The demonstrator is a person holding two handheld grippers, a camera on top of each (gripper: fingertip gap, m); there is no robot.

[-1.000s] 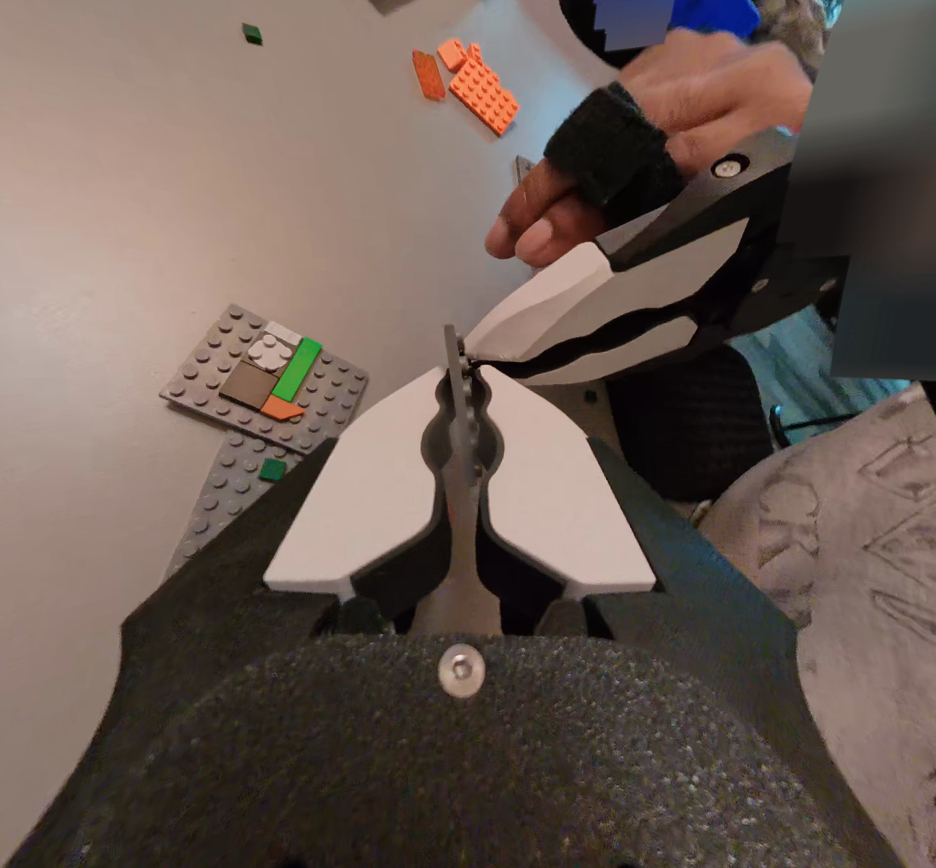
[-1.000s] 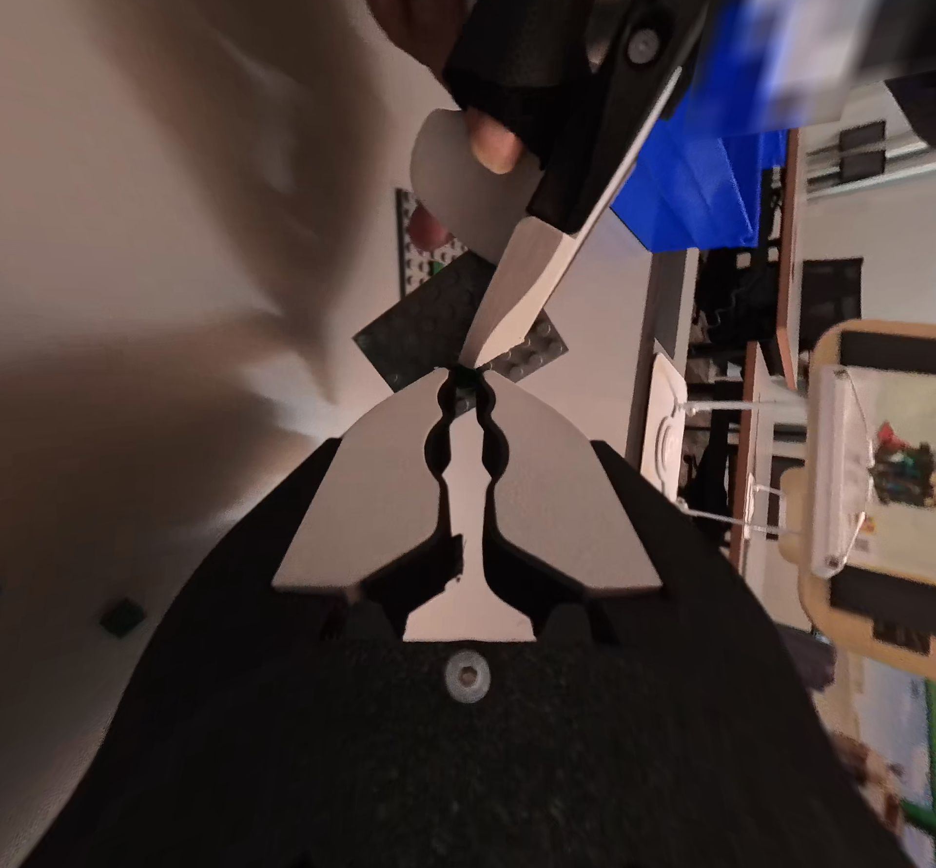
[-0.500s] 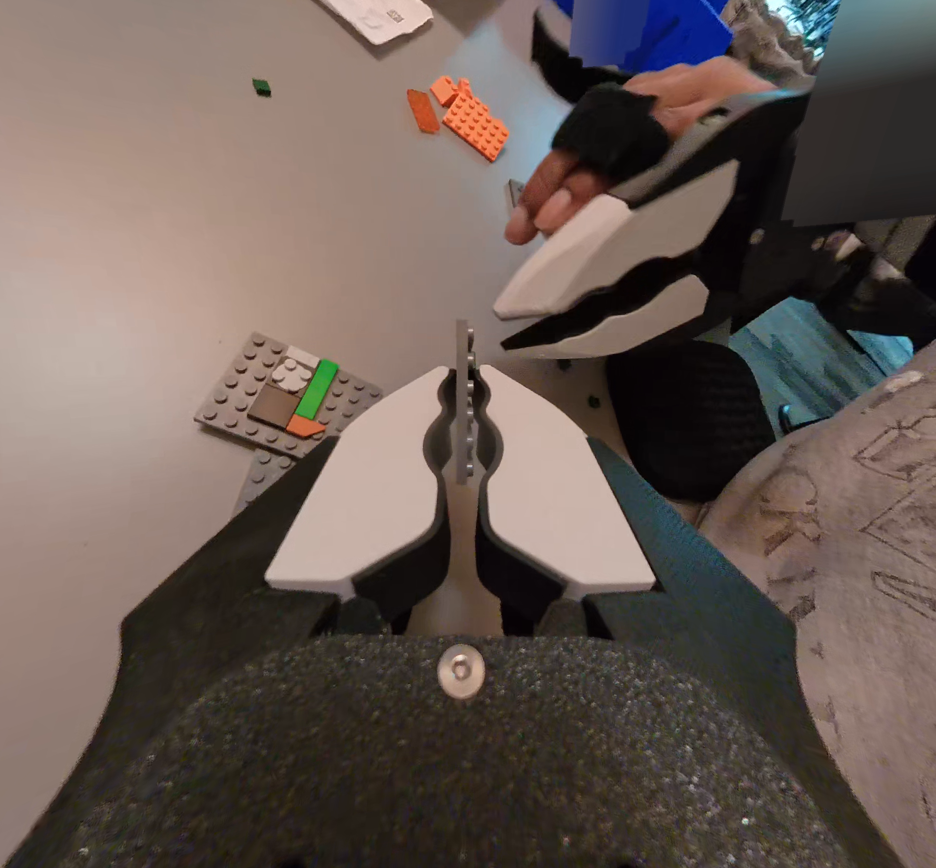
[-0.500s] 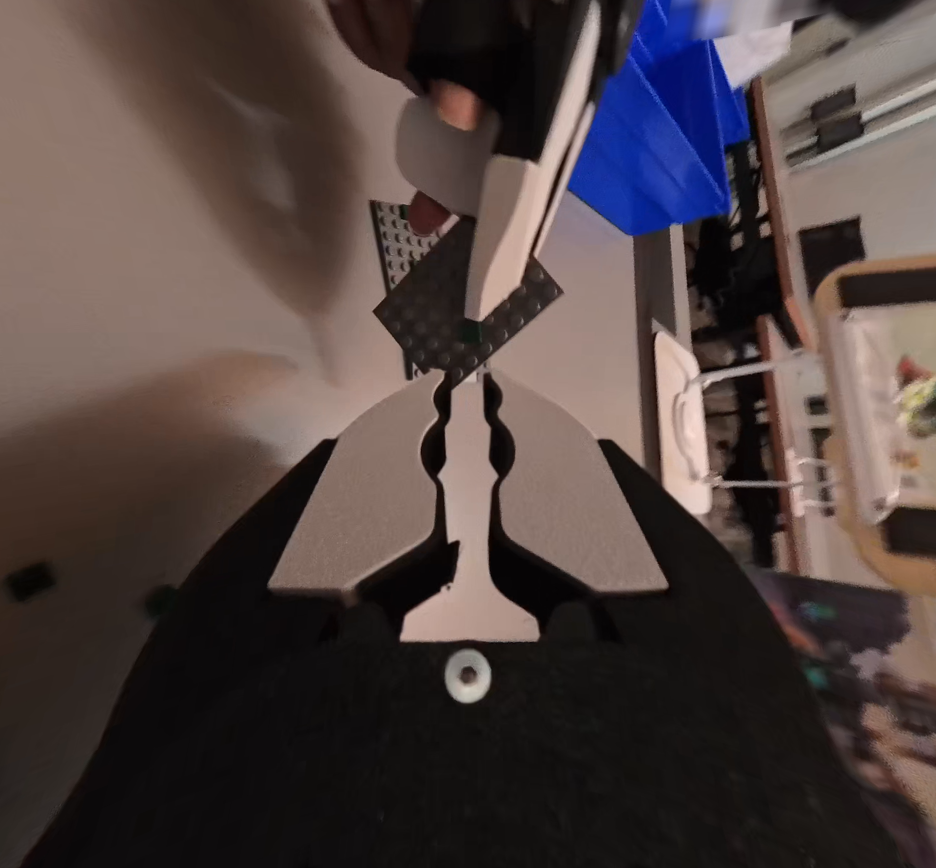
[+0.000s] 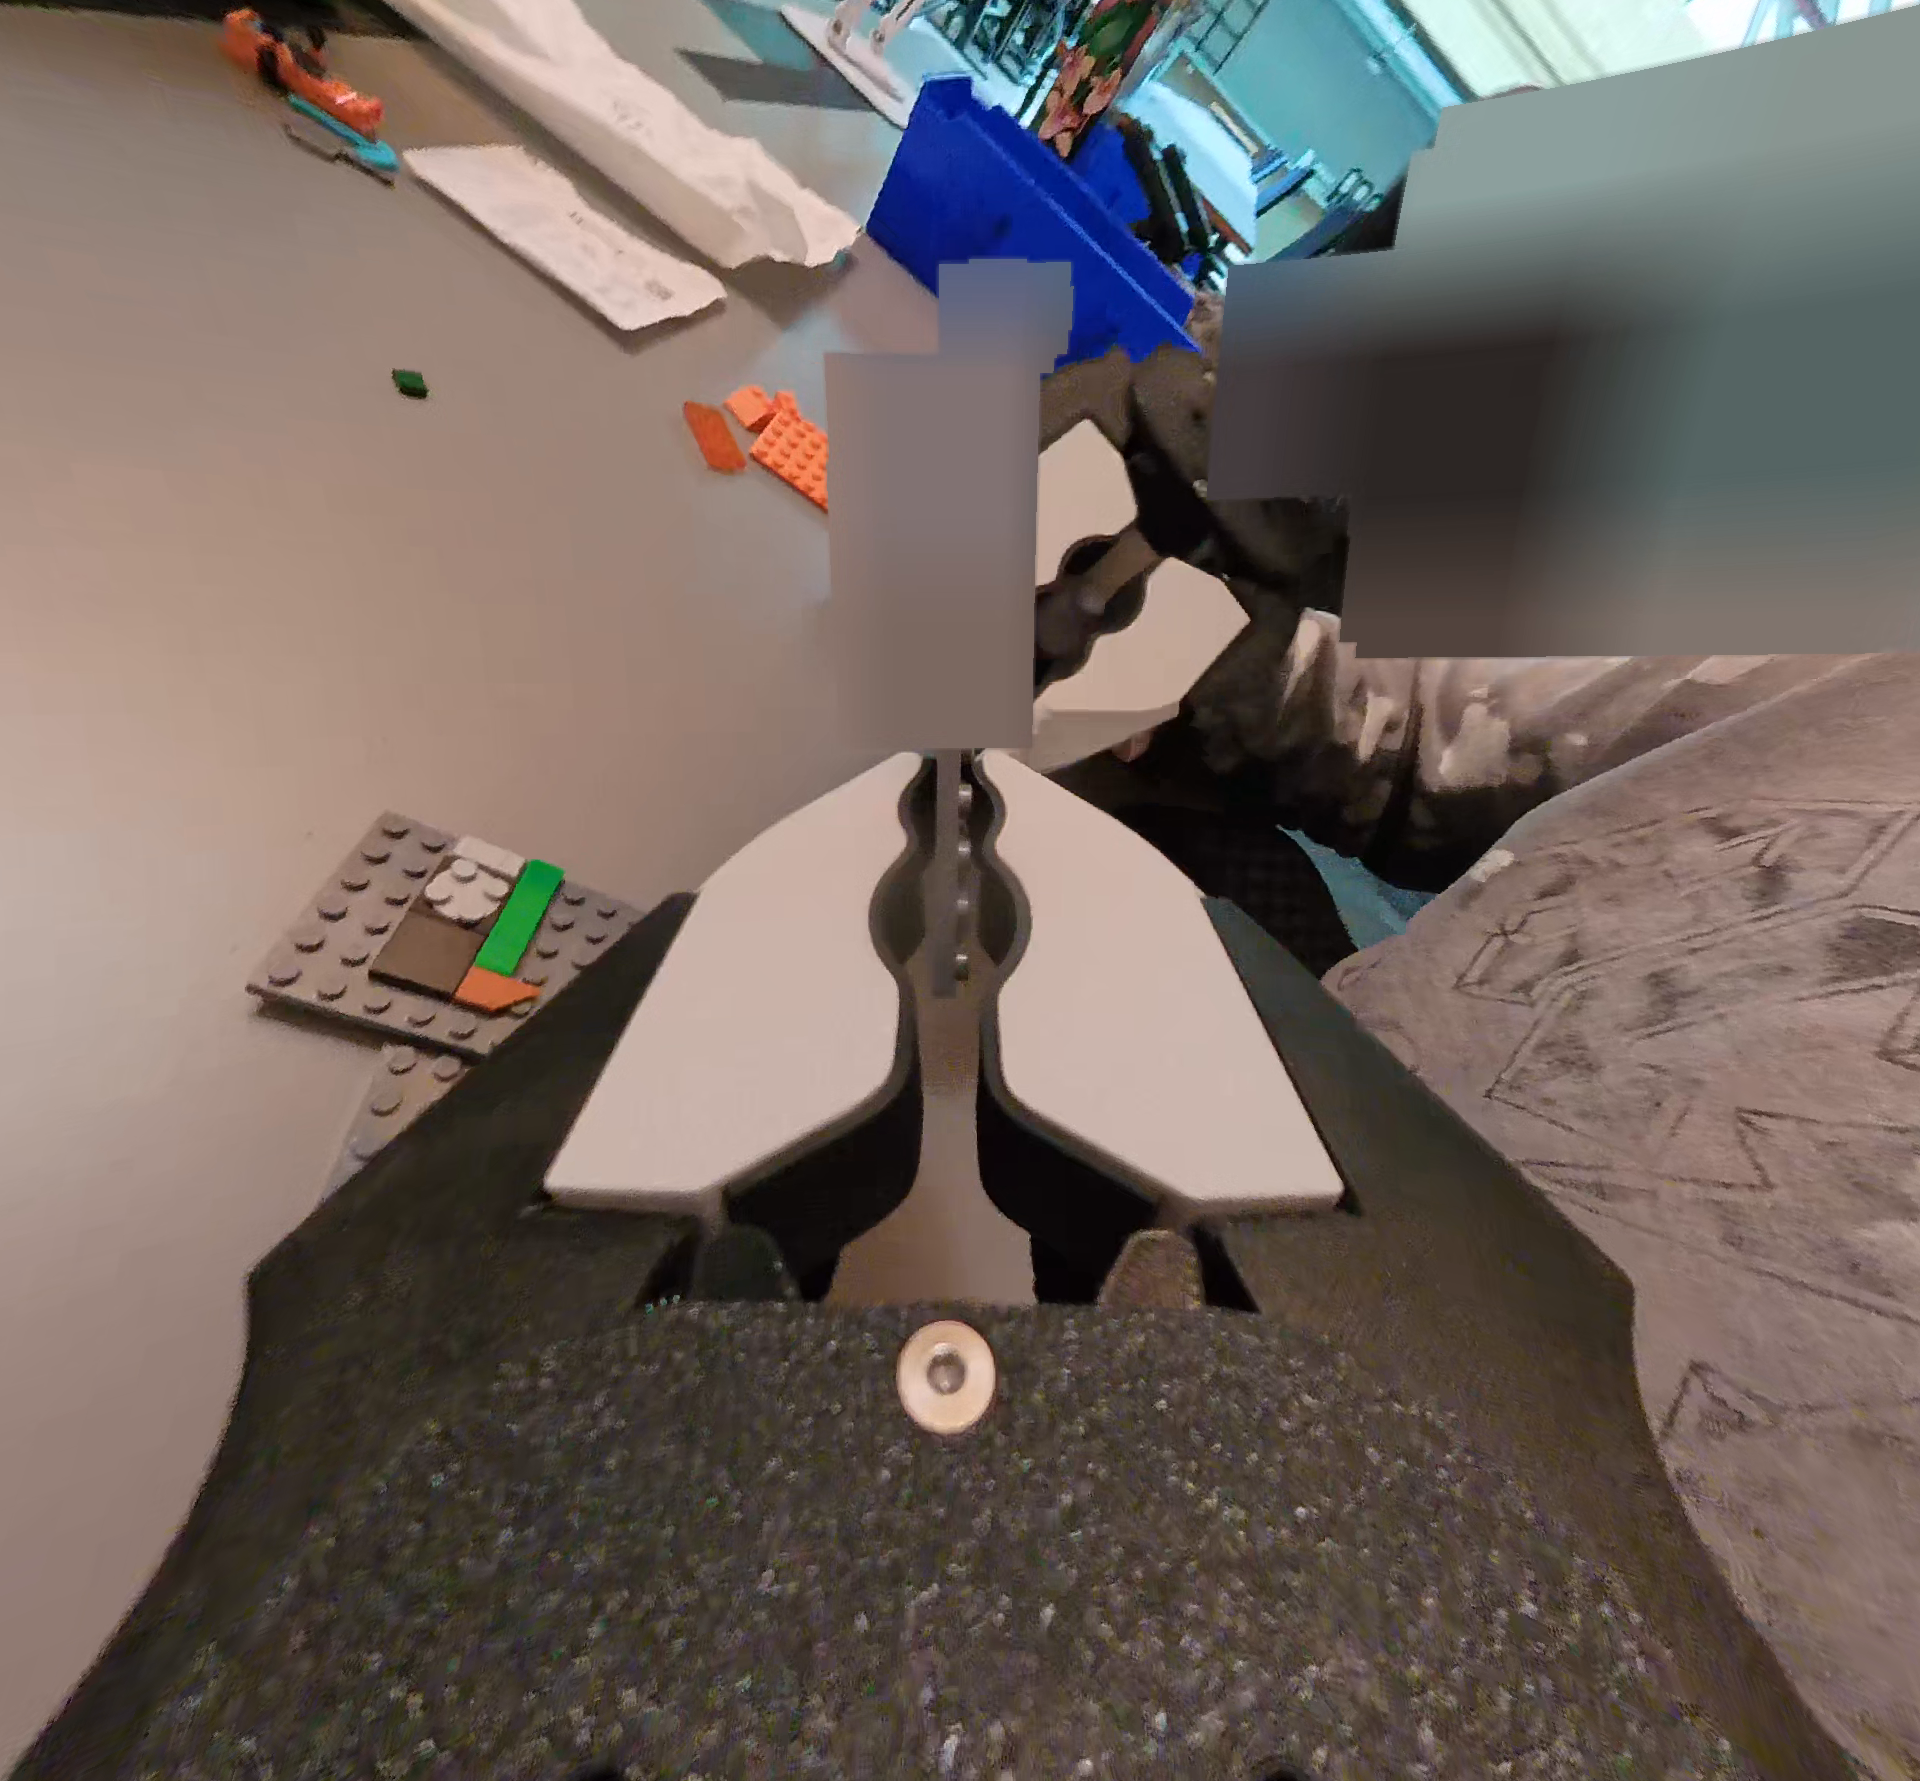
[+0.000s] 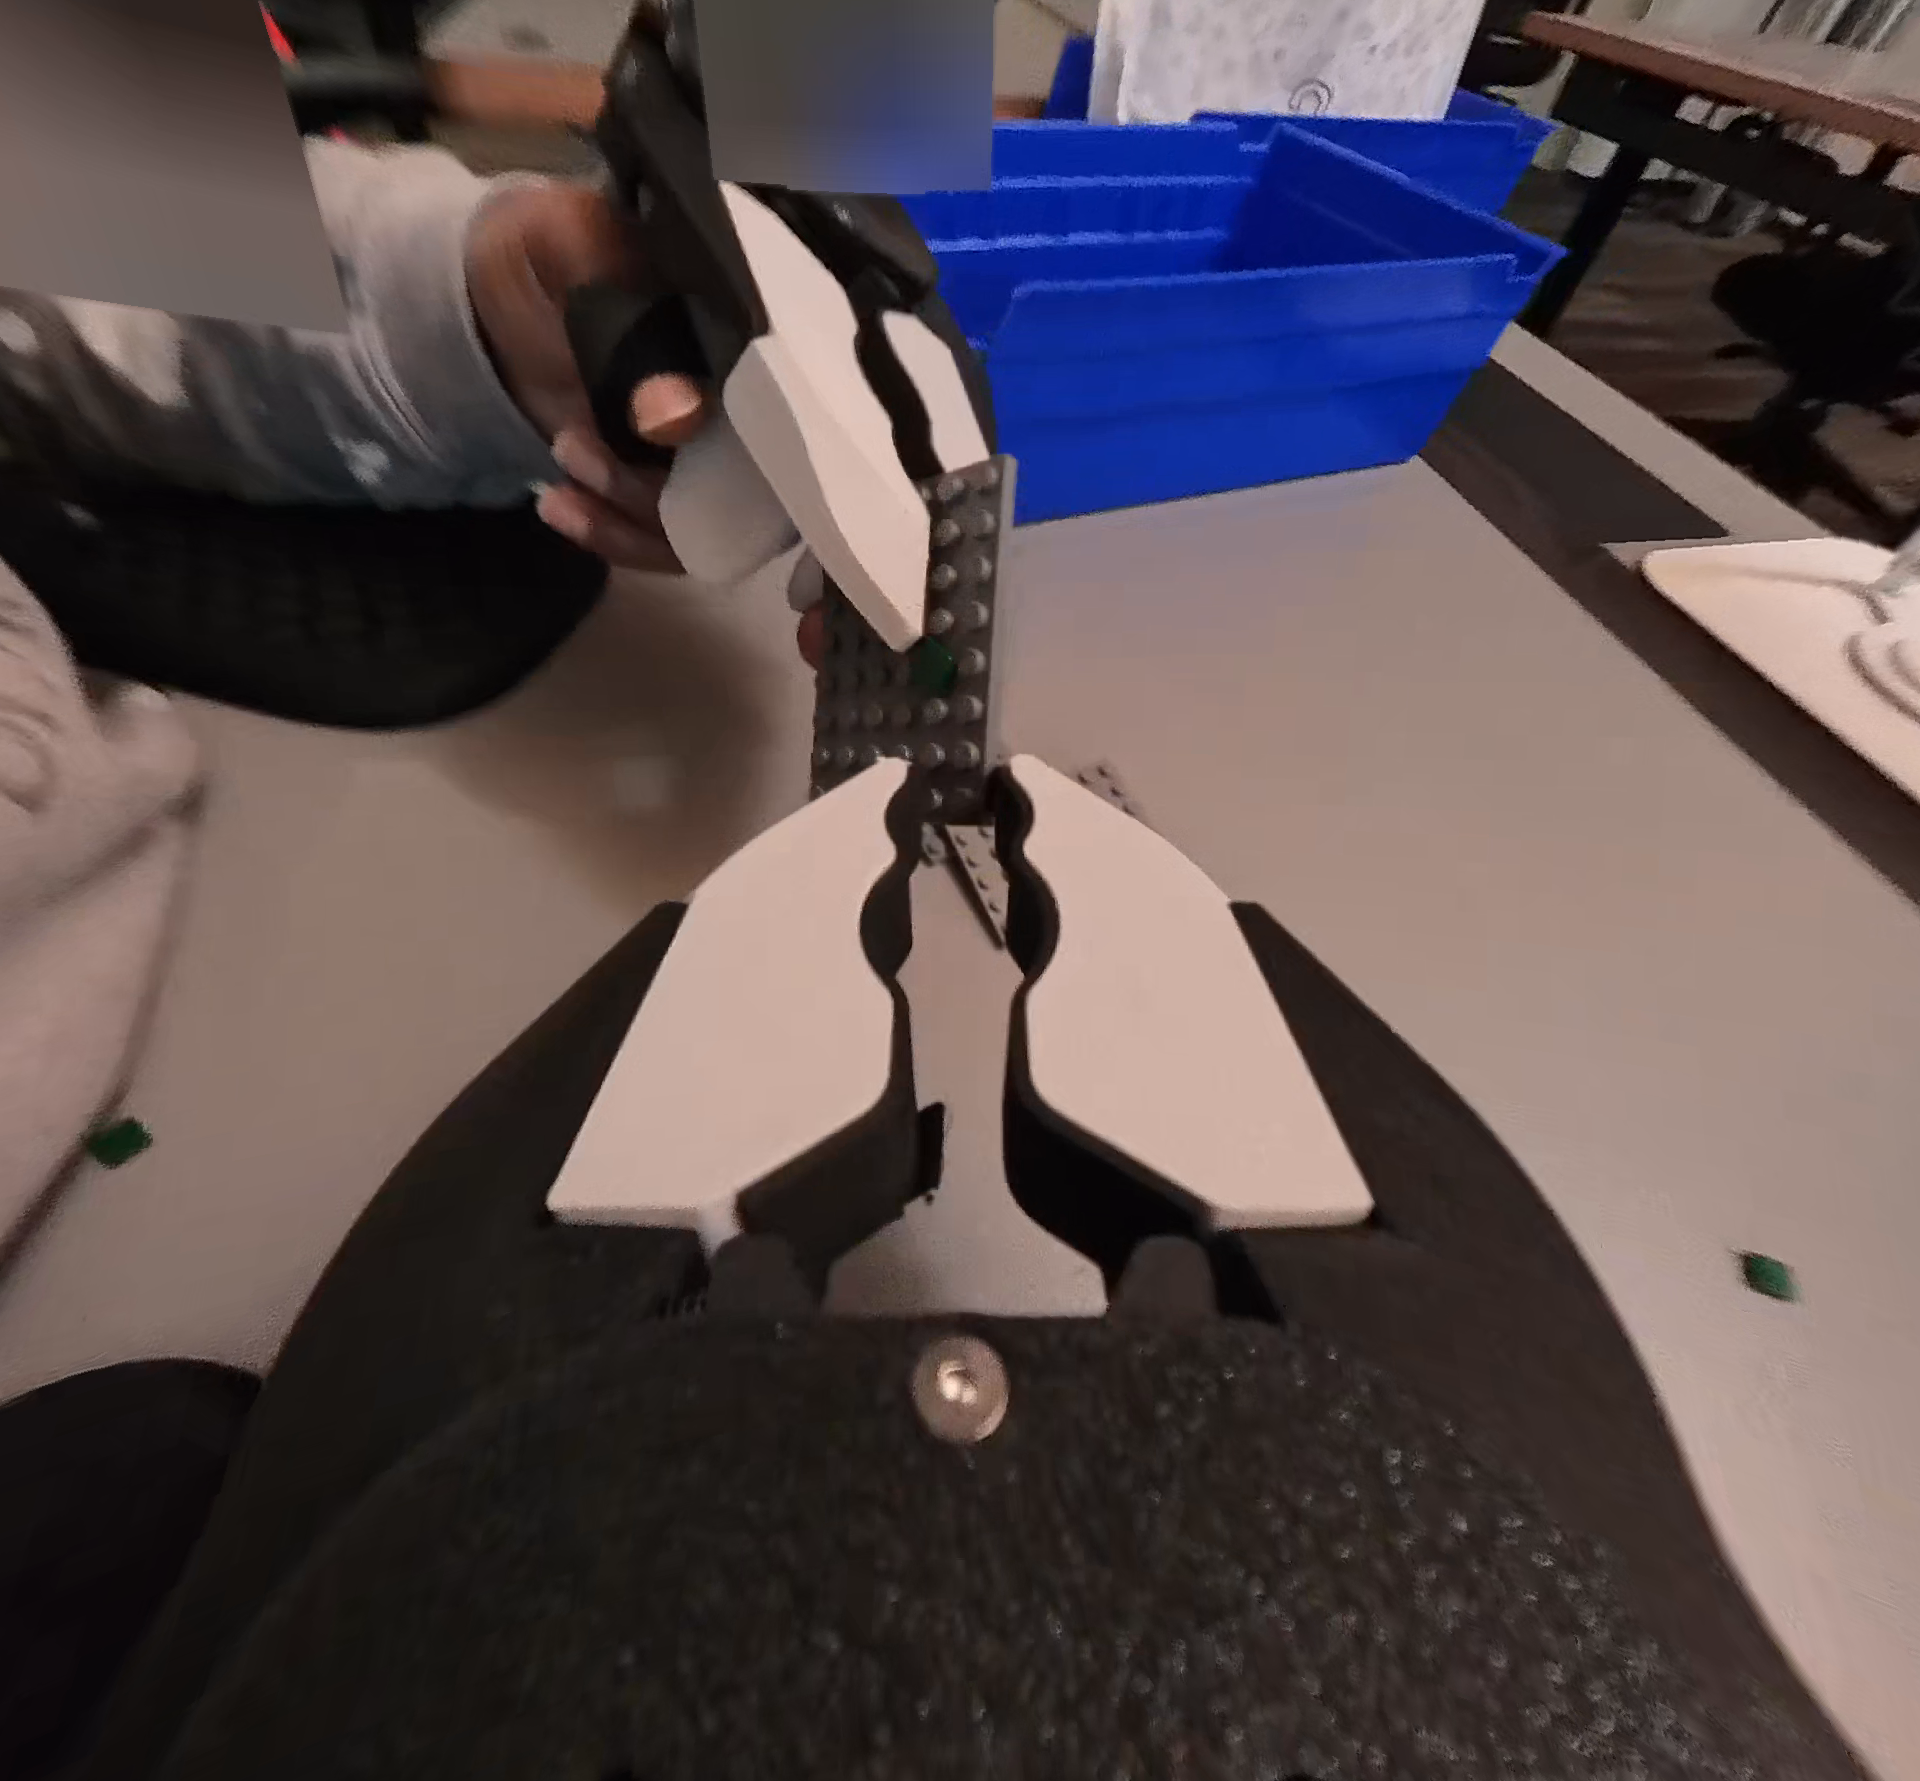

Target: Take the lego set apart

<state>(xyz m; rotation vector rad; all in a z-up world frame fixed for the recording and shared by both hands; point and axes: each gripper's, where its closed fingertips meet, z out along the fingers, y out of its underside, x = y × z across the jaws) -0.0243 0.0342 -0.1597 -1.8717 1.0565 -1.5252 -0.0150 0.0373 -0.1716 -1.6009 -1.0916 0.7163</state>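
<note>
Between left gripper [image 5: 951, 775] fingers, plate [image 6: 920, 661] stands upright

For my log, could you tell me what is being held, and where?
The left gripper clamps the dark grey studded plate edge-on, near one end; the right gripper holds nothing.

Blue bins [image 6: 1226, 360] stand at the far side of the grey bench [image 5: 312, 588]; crumpled white papers [image 5: 623, 131] lie beside them, near a black chair [image 6: 312, 609].

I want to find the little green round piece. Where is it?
In the right wrist view, the green round piece sits on the dark grey plate that the left claw holds up.
</note>
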